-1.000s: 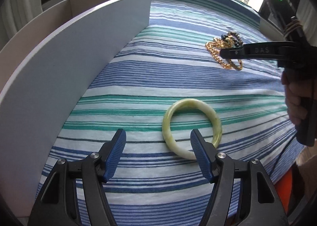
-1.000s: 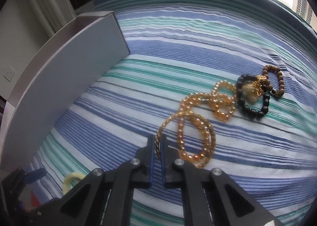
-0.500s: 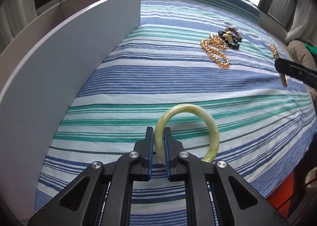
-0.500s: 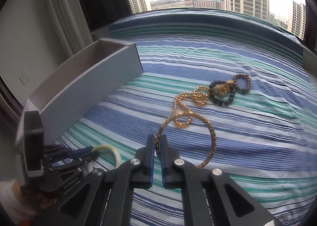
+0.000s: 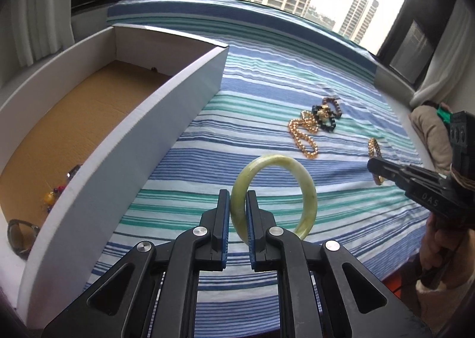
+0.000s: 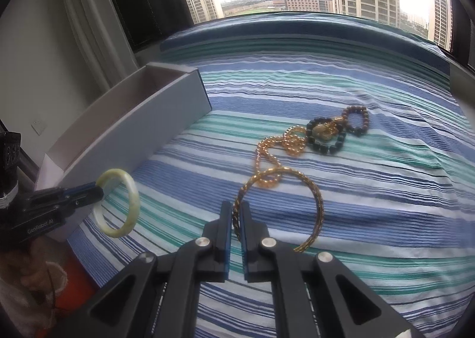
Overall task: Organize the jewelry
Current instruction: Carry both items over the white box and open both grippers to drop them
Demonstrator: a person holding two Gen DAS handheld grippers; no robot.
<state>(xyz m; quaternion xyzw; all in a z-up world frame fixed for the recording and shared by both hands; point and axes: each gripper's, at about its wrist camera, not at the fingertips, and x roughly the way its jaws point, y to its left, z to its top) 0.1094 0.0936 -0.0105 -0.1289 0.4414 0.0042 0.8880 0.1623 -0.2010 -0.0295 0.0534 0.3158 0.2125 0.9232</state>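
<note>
My left gripper (image 5: 238,213) is shut on a pale green jade bangle (image 5: 305,186), held upright above the striped bedspread; the right wrist view shows the same bangle (image 6: 130,189) in the left gripper (image 6: 99,191) by the box's near end. My right gripper (image 6: 236,219) is shut on a twisted gold bangle (image 6: 317,204), lifted off the cloth; from the left it shows as the gold bangle (image 5: 373,146) at the right gripper (image 5: 372,164). A gold chain (image 6: 267,148), a black bead bracelet (image 6: 326,142) and a brown bead bracelet (image 6: 360,121) lie tangled on the bed.
A long white box (image 5: 178,94) with a brown floor stands on the left; small beaded pieces (image 5: 53,195) and a dark ring-shaped item (image 5: 20,234) lie in its near end. The striped bedspread (image 6: 386,219) runs back to a window. A person's hand (image 5: 436,249) holds the right gripper.
The left gripper closed on the jade bangle and lifted it off the bed, so the box's inside now shows. The right gripper drew its gold bangle back from the pile and raised it.
</note>
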